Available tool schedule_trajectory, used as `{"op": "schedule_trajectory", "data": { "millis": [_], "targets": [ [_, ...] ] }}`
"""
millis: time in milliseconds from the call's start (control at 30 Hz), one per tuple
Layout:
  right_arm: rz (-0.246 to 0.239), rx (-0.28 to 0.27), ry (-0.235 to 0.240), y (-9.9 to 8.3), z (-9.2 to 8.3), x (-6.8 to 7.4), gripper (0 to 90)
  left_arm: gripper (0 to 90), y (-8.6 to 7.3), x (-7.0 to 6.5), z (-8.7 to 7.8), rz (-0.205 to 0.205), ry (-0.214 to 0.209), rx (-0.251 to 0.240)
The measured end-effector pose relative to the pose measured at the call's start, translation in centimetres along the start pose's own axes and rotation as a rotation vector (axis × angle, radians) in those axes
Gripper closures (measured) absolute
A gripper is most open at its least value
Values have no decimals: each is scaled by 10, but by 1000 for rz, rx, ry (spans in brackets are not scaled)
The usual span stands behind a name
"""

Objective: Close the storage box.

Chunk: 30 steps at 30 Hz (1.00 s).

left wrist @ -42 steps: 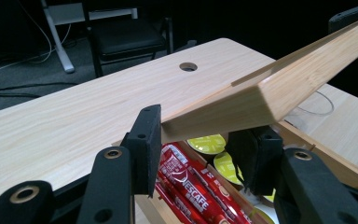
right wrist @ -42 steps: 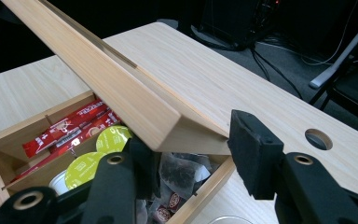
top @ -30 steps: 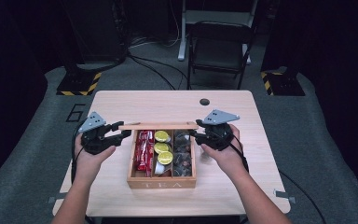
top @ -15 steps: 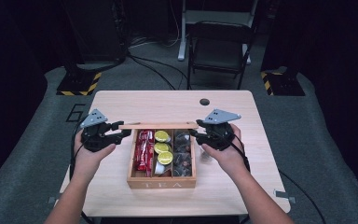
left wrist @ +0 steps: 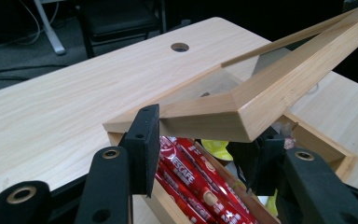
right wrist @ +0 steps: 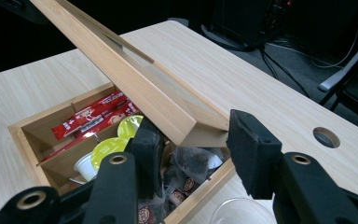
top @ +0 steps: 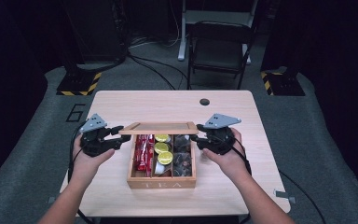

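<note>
I held the raised lid [top: 159,128] of the tea box [top: 161,181] by both corners, left gripper [top: 119,136] and right gripper [top: 194,139] each clamped on it.

A pale wooden tabletop [top: 135,105] with a round cable hole [top: 204,101] stands on grey carpet [top: 37,140]. Behind it a dark folding chair [top: 220,51] stands, with cables [top: 154,70] trailing over the floor. Yellow-black striped plates [top: 80,84] lie at both sides. The surroundings are dark.

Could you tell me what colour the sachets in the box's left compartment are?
Red sachets, clearest in the left gripper view.
</note>
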State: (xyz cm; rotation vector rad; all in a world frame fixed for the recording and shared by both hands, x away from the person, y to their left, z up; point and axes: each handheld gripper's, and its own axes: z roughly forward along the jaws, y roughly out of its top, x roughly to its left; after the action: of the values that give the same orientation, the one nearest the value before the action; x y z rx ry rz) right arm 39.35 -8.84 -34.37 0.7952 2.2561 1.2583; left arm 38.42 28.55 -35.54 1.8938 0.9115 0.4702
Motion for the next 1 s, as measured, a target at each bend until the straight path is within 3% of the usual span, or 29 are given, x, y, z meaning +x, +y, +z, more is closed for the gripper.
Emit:
{"op": "schedule_trajectory", "data": {
  "millis": [467, 733, 933, 1000],
  "targets": [
    [-7, -5, 8, -19, -3, 11, 555, 526, -24, -10, -3, -4, -4, -20],
    [-9, -10, 4, -42, -4, 24, 548, 521, -47, -21, -8, 19, -8, -22],
    [-4, -1, 8, -60, -4, 32, 543, 521, -66, -27, -6, 10, -13, -9],
    [6, 19, 30, -69, -3, 35, 546, 522, -75, -29, -5, 11, -15, 6]
  ]
}}
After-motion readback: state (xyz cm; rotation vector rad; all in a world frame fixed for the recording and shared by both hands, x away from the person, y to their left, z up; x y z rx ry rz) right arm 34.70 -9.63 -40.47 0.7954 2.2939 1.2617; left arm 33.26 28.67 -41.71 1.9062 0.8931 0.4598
